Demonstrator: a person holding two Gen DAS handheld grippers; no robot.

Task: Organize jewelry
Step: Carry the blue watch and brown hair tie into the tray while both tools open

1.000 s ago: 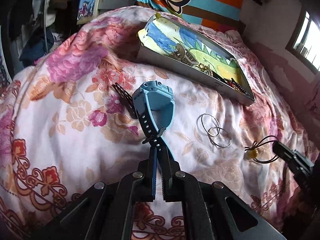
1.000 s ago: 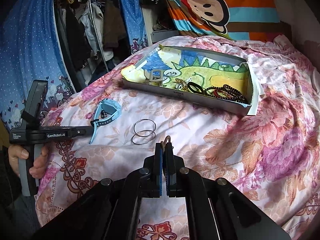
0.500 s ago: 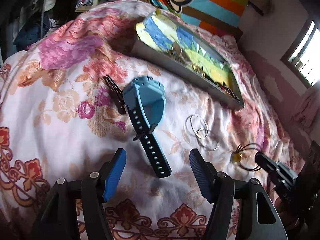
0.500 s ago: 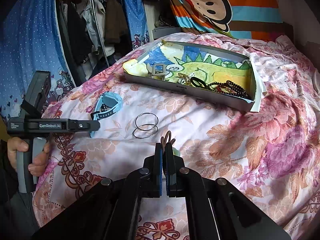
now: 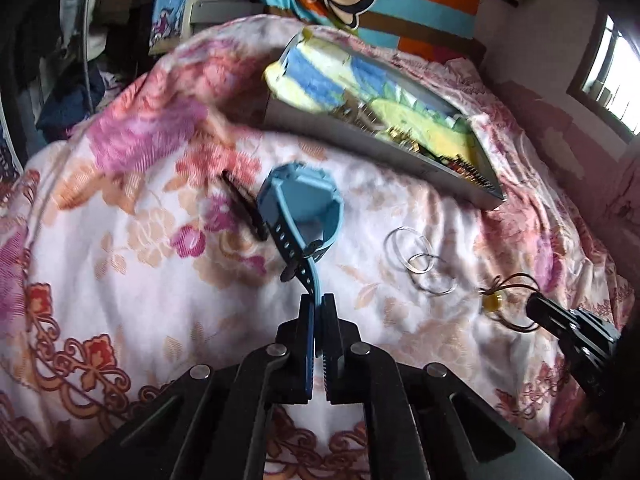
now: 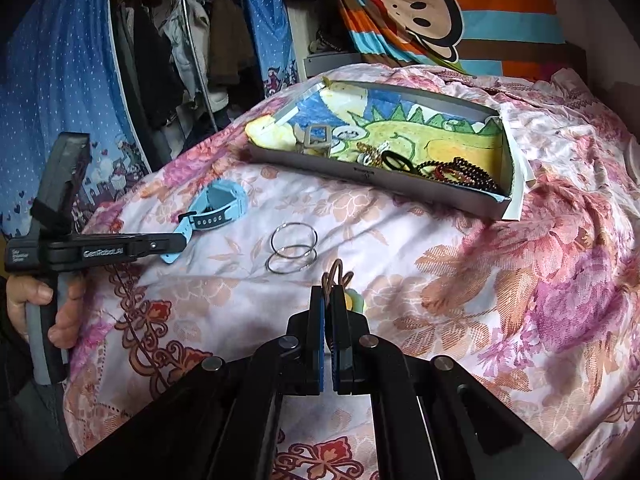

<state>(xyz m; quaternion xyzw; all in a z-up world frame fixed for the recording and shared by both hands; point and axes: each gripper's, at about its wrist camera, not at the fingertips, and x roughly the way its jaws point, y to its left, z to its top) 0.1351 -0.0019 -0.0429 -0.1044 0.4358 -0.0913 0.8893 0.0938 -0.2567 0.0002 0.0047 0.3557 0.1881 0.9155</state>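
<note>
Right now my left gripper [image 5: 319, 300] has its jaws pinched together on the loose tail of the light-blue rubbery wristwatch with a perforated strap [image 5: 300, 216], whose buckled loop stands on the quilt just ahead of the fingertips. My right gripper [image 6: 329, 292] is likewise clamped tight, with the thin brown elastic hair tie carrying a yellow bead [image 6: 340, 280] caught between its blue ribbed pads; the cord loops poke out past the tips. Both tools rest over the soft, wrinkled floral quilt in pink, orange and white [image 6: 460, 280]. Between the two grippers lie two thin silver wire hoops [image 6: 294, 250], overlapping each other and flat on the fabric. Beside the watch, on its far side from the hoops, a slim black hair clip [image 5: 244, 212] lies on the quilt. Farther back sits the shallow grey cardboard tray lined with a crayon drawing [image 6: 372, 174], holding a grey square buckle [image 6: 318, 140], a gold chain tangle [image 6: 372, 154] and dark beaded bracelets [image 6: 460, 170]. A hand [image 6: 40, 308] grips the left tool's handle.
</note>
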